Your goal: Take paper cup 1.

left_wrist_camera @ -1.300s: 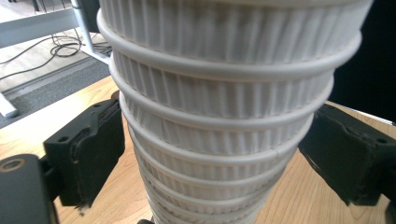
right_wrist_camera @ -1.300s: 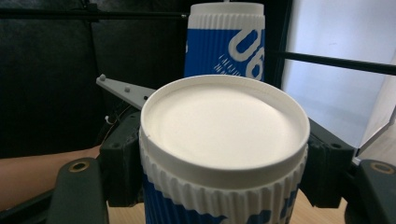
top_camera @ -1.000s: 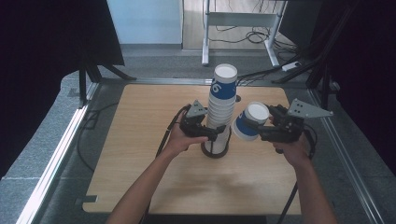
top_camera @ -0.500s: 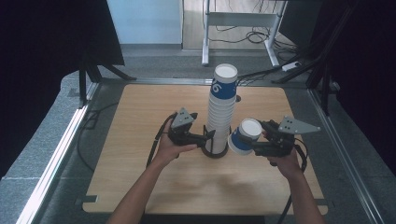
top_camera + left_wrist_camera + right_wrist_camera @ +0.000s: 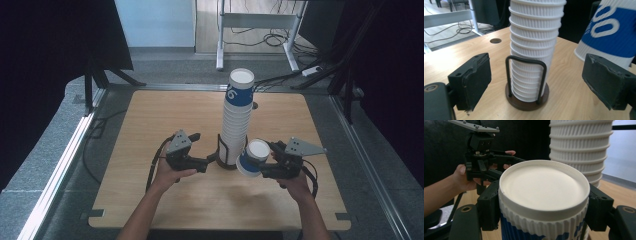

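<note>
The right gripper [image 5: 261, 161] is clamped on a single blue-and-white paper cup [image 5: 252, 158], its 2 black jaws pressing the ribbed sides, the cup tipped so its white bottom faces the gripper's own camera. The left gripper [image 5: 212, 159] has its jaws apart with nothing pinched; they have just been closing a little, and between them, farther off, stands the foot of the cup stack.

From where I stand, the biggest thing is the wooden table [image 5: 150, 125], pale and square, with a small round hole [image 5: 495, 40] near its far edge. On it, about mid-table, rises the tall stack of white ribbed cups [image 5: 236, 122], topped by 1 blue-and-white cup. The stack sits in a dark round base [image 5: 527, 101] with a black wire loop [image 5: 526, 60] hugging its lower cups.

The held cup is just to the right of the stack's foot, low over the table, near but apart from the stack. The left gripper points at the base from the other side, its tips just beside the wire loop. Each hand [image 5: 170, 172] grips its tool from the near edge.
</note>
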The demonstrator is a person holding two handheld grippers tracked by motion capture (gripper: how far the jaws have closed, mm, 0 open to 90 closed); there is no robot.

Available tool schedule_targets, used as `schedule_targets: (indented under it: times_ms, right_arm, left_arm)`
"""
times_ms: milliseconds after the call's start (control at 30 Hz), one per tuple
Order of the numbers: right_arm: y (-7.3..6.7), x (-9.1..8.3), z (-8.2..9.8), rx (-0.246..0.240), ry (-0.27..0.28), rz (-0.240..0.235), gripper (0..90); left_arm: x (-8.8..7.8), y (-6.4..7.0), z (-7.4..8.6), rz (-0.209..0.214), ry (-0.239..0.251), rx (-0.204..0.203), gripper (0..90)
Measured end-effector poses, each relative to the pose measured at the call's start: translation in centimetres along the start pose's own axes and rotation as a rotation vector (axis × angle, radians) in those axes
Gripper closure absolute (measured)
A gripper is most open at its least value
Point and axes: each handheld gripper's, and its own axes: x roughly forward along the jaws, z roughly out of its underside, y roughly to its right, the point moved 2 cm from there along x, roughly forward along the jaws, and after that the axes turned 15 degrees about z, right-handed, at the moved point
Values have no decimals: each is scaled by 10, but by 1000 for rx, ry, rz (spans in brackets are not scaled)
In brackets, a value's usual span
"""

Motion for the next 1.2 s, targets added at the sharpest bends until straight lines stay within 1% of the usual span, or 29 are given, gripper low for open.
schedule_targets:
  times_ms: [67,133,233,367,433,500,533,633,733,867,1000,1100,1200]
  right_arm:
    - [-2,1,5,17,-2,-8,284]
    - [-5,4,9,24,-7,-10,284]
    - [-11,7,14,18,-14,-17,284]
    - [-16,12,19,19,-19,-35,283]
    - [-18,15,21,10,-28,-34,283]
    - [-18,16,22,7,-30,-33,283]
    - [-20,19,24,0,-38,-33,283]
    - [-22,22,26,-1,-44,-36,283]
    - [-25,25,30,0,-53,-38,283]
    - [-31,30,35,-21,-70,-37,283]
    - [-35,32,36,-26,-65,-39,283]
    - [-37,33,36,-32,-61,-39,283]
    - [-39,34,35,-28,-54,-44,283]
  left_arm:
    - [-1,4,3,3,-2,0,90]
    - [-3,11,5,21,1,-3,90]
    - [-6,19,8,36,-5,8,89]
    - [-12,26,12,56,-2,2,89]
    - [-13,28,13,59,-16,6,88]
    - [-13,29,13,63,-14,6,89]
    - [-14,32,14,81,-1,-6,89]
    - [-13,36,17,118,8,-16,88]
    - [-9,42,21,121,-15,-2,88]
    - [-5,49,24,131,-43,16,88]
    - [1,54,26,139,-67,23,86]
    - [5,56,30,131,-99,35,81]
    - [7,57,31,128,-109,37,79]
